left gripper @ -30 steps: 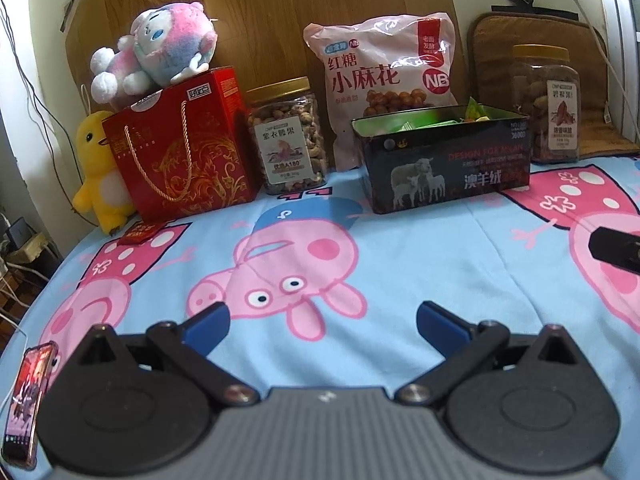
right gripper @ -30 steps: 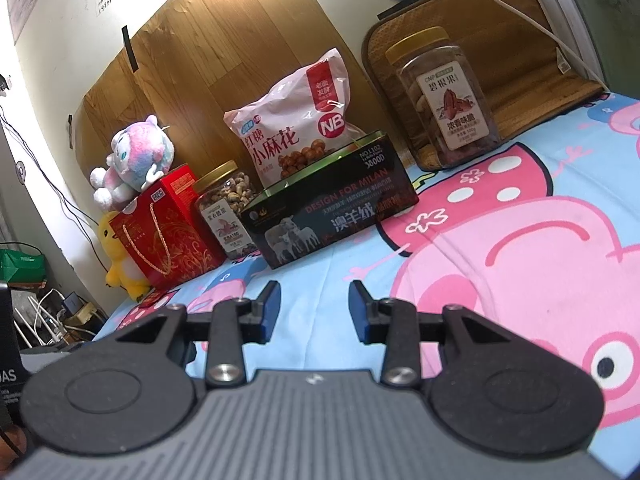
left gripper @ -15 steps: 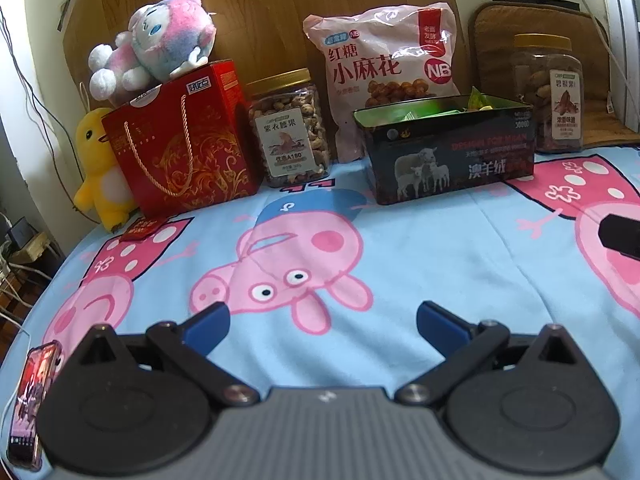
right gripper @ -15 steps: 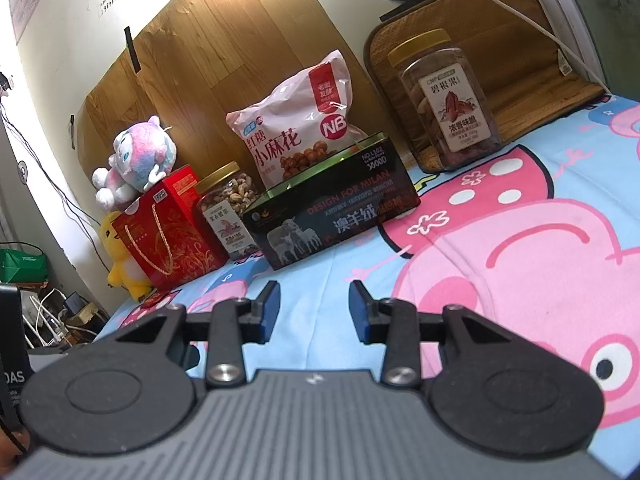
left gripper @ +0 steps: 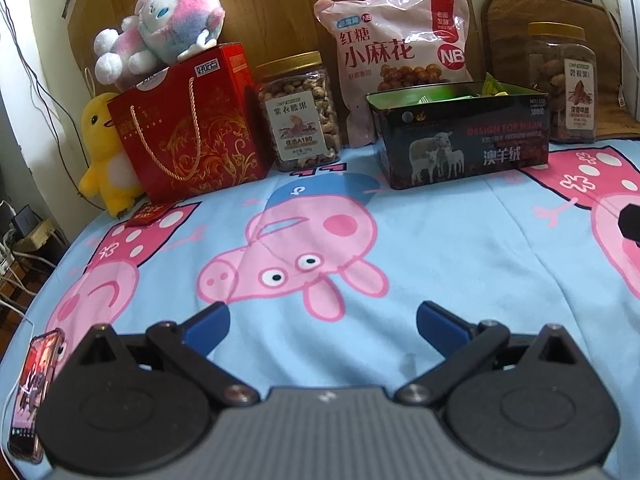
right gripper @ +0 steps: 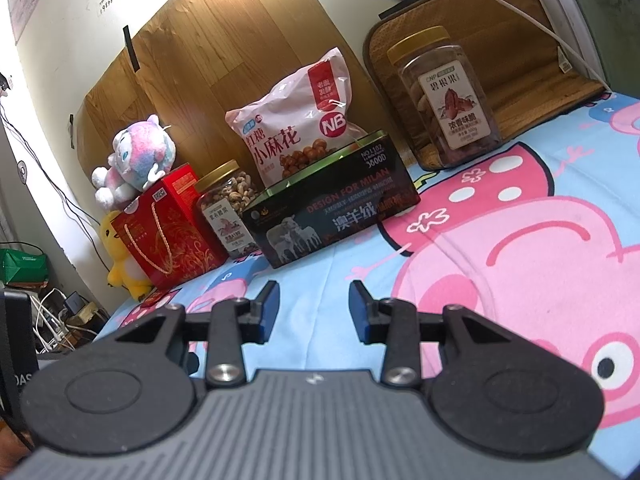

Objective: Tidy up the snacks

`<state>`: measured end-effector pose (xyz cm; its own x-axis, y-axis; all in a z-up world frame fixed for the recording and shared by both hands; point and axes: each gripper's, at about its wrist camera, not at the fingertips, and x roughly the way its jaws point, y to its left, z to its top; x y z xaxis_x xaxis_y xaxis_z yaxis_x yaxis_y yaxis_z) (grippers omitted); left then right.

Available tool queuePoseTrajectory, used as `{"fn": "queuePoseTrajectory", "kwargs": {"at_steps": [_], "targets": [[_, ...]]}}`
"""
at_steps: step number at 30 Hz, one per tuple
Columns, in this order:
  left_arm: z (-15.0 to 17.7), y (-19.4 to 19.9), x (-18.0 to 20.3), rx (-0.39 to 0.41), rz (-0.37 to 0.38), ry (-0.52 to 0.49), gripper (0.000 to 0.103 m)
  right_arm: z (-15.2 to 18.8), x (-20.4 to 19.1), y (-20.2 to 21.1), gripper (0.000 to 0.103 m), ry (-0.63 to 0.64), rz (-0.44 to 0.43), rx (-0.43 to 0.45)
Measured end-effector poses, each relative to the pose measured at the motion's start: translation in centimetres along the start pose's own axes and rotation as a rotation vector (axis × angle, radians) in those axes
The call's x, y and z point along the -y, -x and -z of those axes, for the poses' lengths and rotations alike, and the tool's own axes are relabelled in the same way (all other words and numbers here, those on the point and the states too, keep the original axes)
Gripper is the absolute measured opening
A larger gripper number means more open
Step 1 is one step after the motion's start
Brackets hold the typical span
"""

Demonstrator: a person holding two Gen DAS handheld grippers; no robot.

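A row of snacks stands at the back of the cartoon-print sheet: a red gift bag, a gold-lidded nut jar, a pink snack bag, an open black tin with green packets inside, and a second jar at far right. The right wrist view shows the same gift bag, nut jar, snack bag, tin and second jar. My left gripper is open wide and empty, well short of the row. My right gripper is open, nothing between its blue pads.
A pink plush lies on the gift bag and a yellow duck plush stands beside it. A small red packet lies near the bag. A phone rests at the sheet's left edge, with cables beyond. A woven mat leans behind the right jar.
In the left wrist view the row of snacks has slid slightly down the frame. The right wrist view and both grippers' jaws are unchanged.
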<state>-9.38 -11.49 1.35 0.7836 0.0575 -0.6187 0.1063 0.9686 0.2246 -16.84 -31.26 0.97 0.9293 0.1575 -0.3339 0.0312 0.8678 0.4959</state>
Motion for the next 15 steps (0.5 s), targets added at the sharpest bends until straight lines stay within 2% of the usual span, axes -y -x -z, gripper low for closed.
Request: {"fn": "queuePoseTrajectory", "kwargs": {"at_steps": [15], "targets": [[-0.10,-0.14,-0.23,-0.005,-0.001,0.002,0.103,0.21,0.04,-0.10,0.041,-0.011,0.002,-0.001]]}}
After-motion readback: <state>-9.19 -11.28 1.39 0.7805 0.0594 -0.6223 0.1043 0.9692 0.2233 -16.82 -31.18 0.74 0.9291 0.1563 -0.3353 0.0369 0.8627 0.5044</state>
